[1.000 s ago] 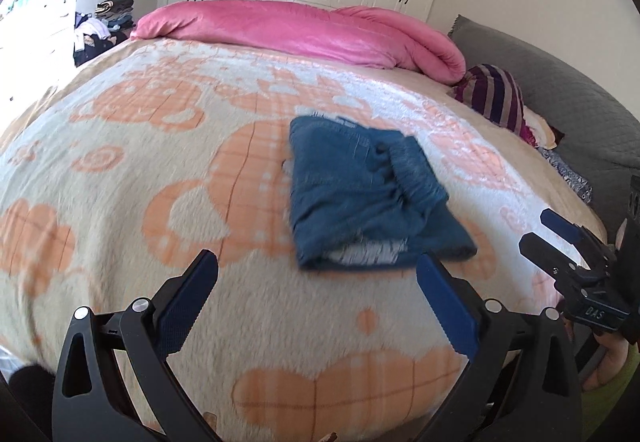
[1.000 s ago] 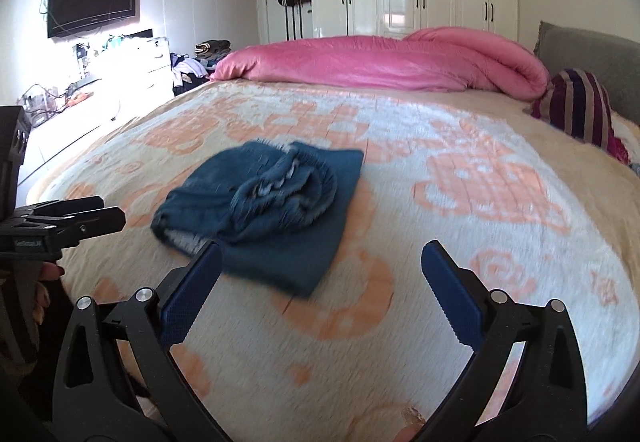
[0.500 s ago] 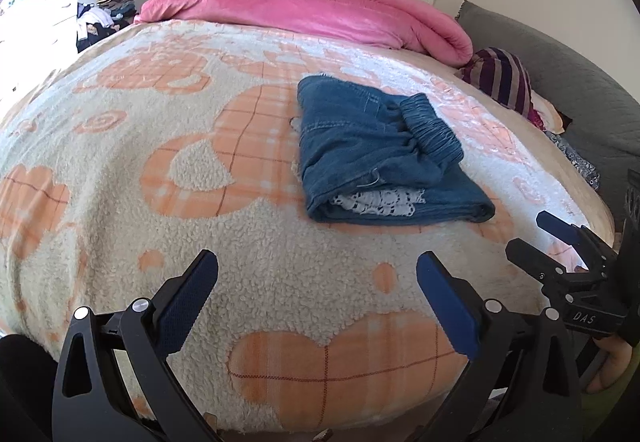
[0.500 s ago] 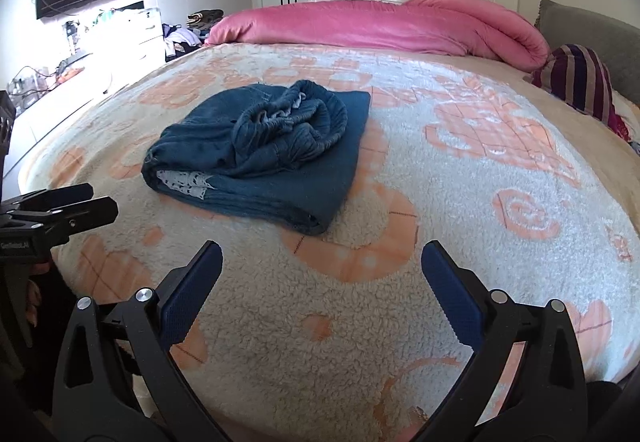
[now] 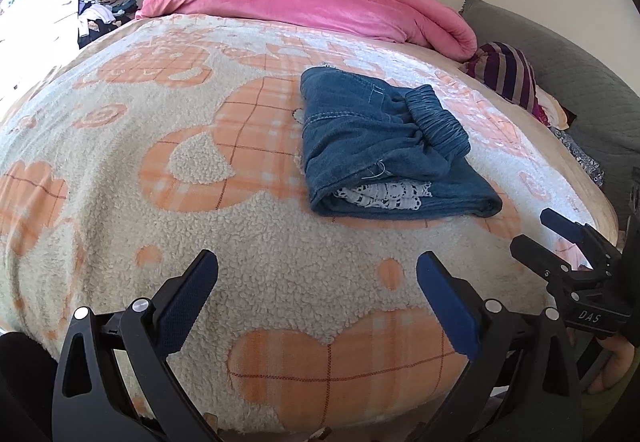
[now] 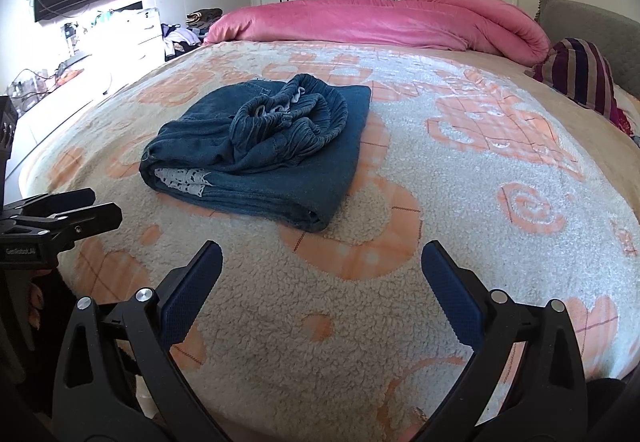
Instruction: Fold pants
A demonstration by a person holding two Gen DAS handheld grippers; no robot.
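Denim pants [image 5: 376, 145] lay folded in a thick bundle on the cream-and-orange fleece blanket [image 5: 192, 177], elastic waistband bunched on top and white lace trim showing at the near edge. Left gripper [image 5: 316, 294] and right gripper [image 6: 320, 282] both hung wide apart and empty above the blanket, near the pants but not touching them. A rolled pink duvet [image 6: 380, 21] lay across the far side, a striped item [image 6: 576, 73], possibly a pillow, beside it.

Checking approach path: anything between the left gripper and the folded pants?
Nothing but bare fleece blanket between the open left gripper and the pants, in the left wrist view.
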